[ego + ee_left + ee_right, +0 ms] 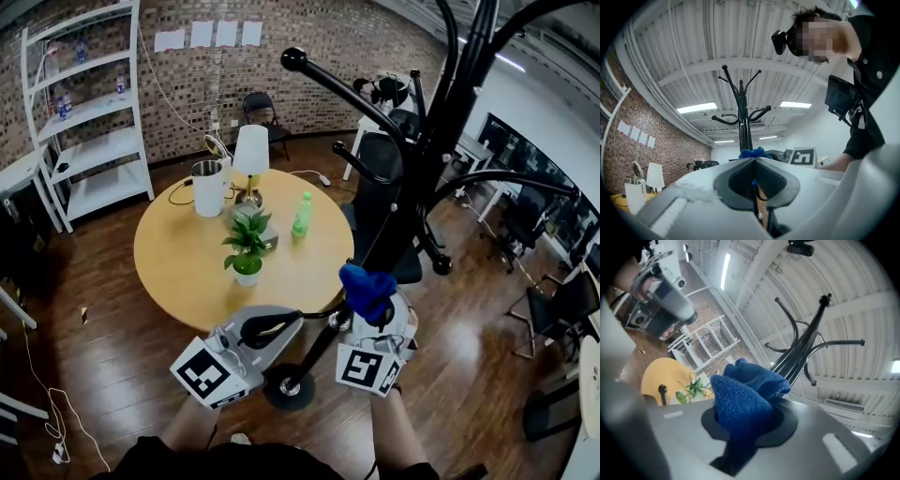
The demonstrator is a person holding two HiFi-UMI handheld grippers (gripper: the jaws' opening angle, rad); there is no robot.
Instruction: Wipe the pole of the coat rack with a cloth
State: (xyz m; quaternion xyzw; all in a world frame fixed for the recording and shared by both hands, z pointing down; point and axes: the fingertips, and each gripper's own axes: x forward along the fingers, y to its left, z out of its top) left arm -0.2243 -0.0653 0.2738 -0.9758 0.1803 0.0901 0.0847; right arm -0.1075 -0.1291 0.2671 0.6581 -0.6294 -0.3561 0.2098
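Right fingers around blue cloth.

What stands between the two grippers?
In the head view, the coat rack's black pole slants down between the left gripper and right gripper to its round base.

The black coat rack pole stands upright just beside the round table. The blue cloth, bunched, lies against its lower part, near the table's edge.
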